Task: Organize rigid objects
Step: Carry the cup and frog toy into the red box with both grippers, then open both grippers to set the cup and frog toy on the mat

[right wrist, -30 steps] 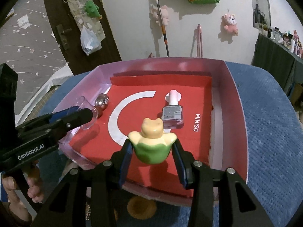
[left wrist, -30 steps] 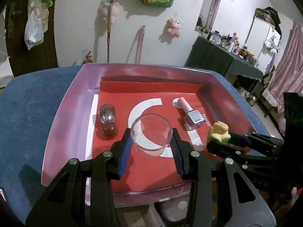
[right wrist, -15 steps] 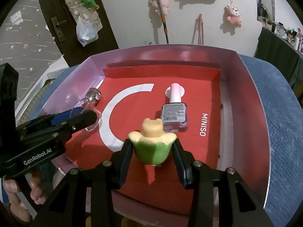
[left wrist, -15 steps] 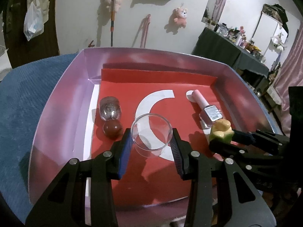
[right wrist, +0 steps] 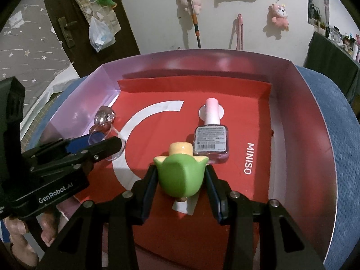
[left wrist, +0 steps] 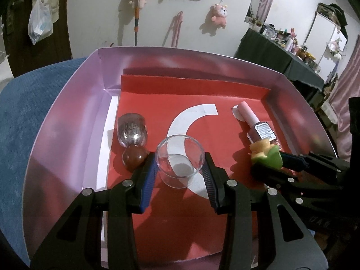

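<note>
My left gripper (left wrist: pixel 178 167) is shut on a clear glass cup (left wrist: pixel 180 160), held low over the red floor of the pink-walled tray (left wrist: pixel 67 121). My right gripper (right wrist: pixel 180 177) is shut on a green and yellow frog figure (right wrist: pixel 180 173), tipped forward just above the tray floor. The figure also shows at the right in the left wrist view (left wrist: pixel 266 155). A pink nail polish bottle (right wrist: pixel 211 137) lies flat just beyond the figure. A silver and brown bottle (left wrist: pixel 132 139) lies at the tray's left, touching my left finger's outer side.
The tray rests on a blue textured cushion (right wrist: pixel 342 121). Its walls rise on all sides (right wrist: pixel 299 112). A dark door (right wrist: pixel 85 22) and a white wall with hanging plush toys stand behind. A cluttered dark table (left wrist: pixel 281 51) is at the far right.
Both grippers have moved forward and down into the tray with their loads. The frog figure has tipped forward, now close to the nail polish bottle.
</note>
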Action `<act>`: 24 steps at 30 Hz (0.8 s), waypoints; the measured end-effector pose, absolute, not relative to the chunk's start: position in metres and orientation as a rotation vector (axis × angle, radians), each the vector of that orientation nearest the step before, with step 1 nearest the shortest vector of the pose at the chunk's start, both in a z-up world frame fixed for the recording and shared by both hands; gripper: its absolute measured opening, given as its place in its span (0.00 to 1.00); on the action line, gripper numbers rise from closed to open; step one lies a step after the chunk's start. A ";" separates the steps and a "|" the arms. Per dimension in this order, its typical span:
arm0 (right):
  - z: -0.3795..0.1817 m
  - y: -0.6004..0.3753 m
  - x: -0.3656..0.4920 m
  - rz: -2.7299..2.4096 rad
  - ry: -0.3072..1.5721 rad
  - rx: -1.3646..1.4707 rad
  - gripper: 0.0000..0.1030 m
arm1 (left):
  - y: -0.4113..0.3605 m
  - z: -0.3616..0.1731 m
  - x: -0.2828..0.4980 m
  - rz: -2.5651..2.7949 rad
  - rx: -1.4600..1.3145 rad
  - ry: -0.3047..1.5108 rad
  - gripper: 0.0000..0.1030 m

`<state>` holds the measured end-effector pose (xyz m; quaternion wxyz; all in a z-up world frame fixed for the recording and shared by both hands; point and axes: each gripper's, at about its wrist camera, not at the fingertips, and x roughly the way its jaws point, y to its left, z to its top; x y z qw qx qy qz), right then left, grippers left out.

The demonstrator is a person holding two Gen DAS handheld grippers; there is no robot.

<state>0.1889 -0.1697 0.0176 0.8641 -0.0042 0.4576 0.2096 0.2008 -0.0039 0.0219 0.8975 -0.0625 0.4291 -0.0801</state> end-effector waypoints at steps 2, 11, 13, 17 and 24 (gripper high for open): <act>0.017 -0.168 0.190 0.429 0.953 -0.021 0.44 | -0.005 0.022 0.202 -0.164 -0.127 0.889 0.37; 0.017 -0.167 0.203 0.379 0.937 -0.033 0.44 | -0.008 0.023 0.205 -0.125 -0.089 0.900 0.37; 0.017 -0.168 0.204 0.379 0.939 -0.037 0.44 | -0.009 0.024 0.206 -0.121 -0.071 0.904 0.37; 0.017 -0.170 0.205 0.383 0.942 -0.024 0.44 | -0.010 0.024 0.206 -0.118 -0.062 0.906 0.37; 0.016 -0.171 0.204 0.385 0.943 -0.019 0.44 | -0.011 0.024 0.207 -0.118 -0.071 0.913 0.38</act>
